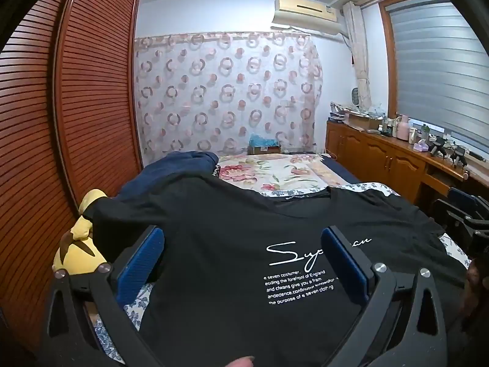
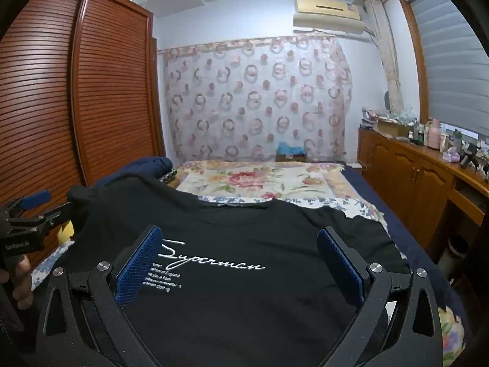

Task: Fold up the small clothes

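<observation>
Looking at: a bedroom, both wrist views aimed down the bed (image 1: pixel 293 171) toward a circle-patterned curtain (image 1: pixel 226 91) on the far wall
Shirt: black T-shirt (image 1: pixel 220 238) lying face up across the near end of the bed, filling the lower half of both frames, white script print and small text block on the chest, collar toward the far side
Left gripper (image 1: pixel 241 263): fingers spread about as wide as they go, blue pads either side of the print, nothing pinched, pretty much just hovering over the shirt's chest
Right gripper (image 2: pixel 240 263): same deal, fingers wide apart and empty, hanging over the print
Cross view: in the right wrist frame the left gripper pokes in at the left edge, a hand (image 2: pixel 21 281) wrapped round its handle
Left side: yellow plush toy (image 1: pixel 79 244) at the lower left, beside the shirt's sleeve, dark blue garment (image 1: pixel 183 165) just behind
Room: slatted wooden wardrobe (image 1: pixel 76 107) on the left, wooden cabinet (image 1: pixel 382 156) with clutter under the window on the right
</observation>
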Demonstrator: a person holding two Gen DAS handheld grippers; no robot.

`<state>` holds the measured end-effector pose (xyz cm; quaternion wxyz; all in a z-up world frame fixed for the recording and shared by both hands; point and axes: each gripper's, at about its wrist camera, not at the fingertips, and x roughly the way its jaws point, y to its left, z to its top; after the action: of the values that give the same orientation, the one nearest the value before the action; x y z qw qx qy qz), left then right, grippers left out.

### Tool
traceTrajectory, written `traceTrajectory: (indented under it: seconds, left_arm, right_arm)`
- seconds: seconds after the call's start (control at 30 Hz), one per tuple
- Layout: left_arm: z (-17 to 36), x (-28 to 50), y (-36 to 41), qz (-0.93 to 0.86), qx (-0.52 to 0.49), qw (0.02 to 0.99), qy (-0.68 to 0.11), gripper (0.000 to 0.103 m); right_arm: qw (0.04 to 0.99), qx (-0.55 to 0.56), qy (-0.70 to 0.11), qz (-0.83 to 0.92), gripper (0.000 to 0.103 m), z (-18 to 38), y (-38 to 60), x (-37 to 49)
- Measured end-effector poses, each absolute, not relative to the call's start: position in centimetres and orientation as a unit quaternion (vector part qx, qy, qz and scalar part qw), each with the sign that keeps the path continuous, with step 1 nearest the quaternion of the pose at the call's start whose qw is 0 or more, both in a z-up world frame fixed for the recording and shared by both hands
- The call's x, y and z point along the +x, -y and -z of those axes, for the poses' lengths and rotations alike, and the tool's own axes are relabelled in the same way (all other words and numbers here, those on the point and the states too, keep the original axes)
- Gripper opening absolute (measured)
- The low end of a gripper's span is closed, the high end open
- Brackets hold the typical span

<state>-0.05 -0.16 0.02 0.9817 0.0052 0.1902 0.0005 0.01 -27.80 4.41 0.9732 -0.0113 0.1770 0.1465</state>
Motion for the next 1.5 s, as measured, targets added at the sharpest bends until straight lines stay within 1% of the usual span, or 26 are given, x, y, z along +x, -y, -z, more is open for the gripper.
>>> traceTrajectory:
  seconds: [1.5]
  left_arm:
    - [-0.29,-0.09,-0.14,-0.001,0.000,0.982,-0.191,0.103]
  right_arm:
    - [0.973,-0.008,-0.177,-0.146,0.103,-4.30,27.79,0.13]
